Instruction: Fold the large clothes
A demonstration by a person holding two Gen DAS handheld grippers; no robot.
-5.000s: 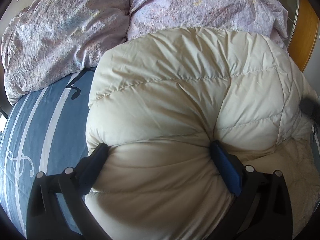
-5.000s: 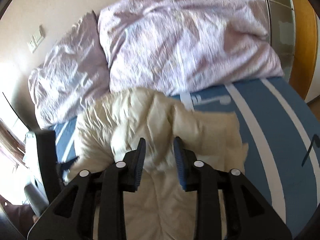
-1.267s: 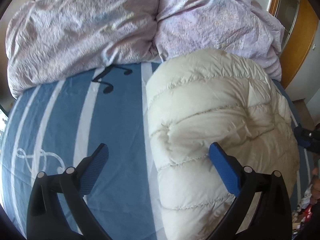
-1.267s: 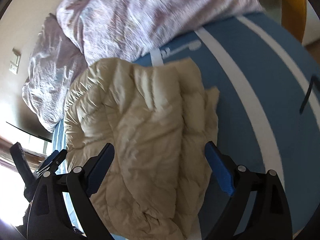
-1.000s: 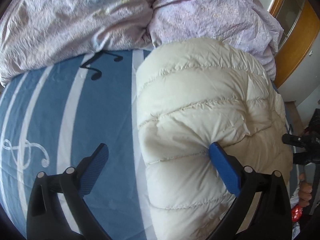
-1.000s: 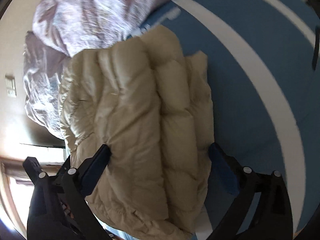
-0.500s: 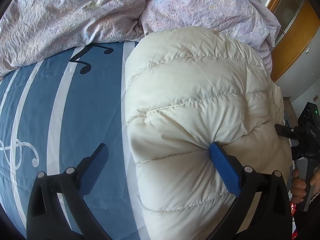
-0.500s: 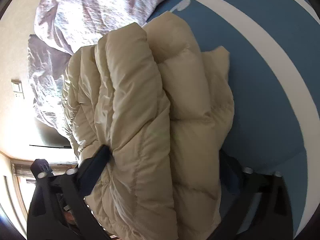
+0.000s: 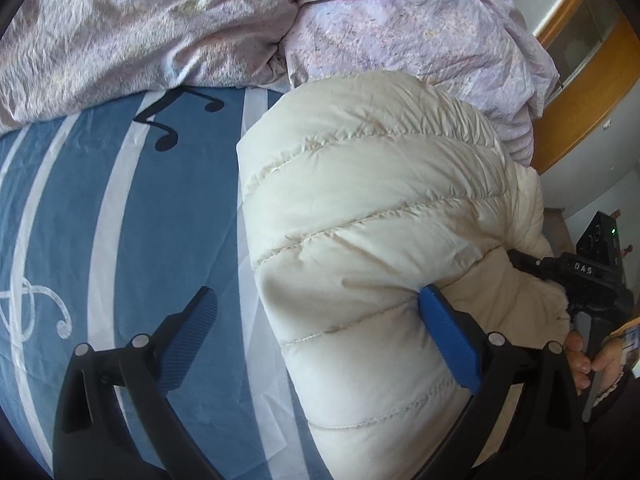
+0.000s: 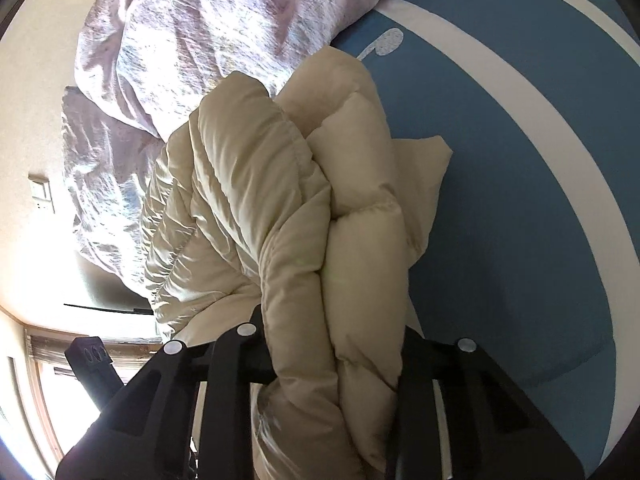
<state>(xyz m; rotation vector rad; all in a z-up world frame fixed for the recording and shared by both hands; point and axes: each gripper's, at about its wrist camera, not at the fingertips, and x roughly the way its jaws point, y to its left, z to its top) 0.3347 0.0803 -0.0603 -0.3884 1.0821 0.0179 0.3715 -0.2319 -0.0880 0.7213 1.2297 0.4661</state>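
Observation:
A cream quilted down jacket (image 9: 380, 220) lies folded into a thick bundle on the blue striped bedsheet (image 9: 80, 208). My left gripper (image 9: 320, 320) is open wide; its right finger (image 9: 448, 336) presses into the jacket's side and its left finger (image 9: 188, 332) hangs over the sheet. In the right wrist view the jacket (image 10: 304, 216) stands on edge as stacked layers. My right gripper (image 10: 332, 344) is closed around the bundle's near end, its pads buried in the fabric. The right gripper's body also shows in the left wrist view (image 9: 580, 276).
Two lilac crumpled pillows or duvets (image 9: 240, 20) lie at the head of the bed, just behind the jacket. A wooden wardrobe (image 9: 588, 80) stands to the right. A wall with a switch (image 10: 40, 192) and a window (image 10: 40, 380) show on the left.
My right gripper has closed from wide open onto the jacket's edge layers. My left gripper has pushed further in, its right finger pressing deeper into the bundle.

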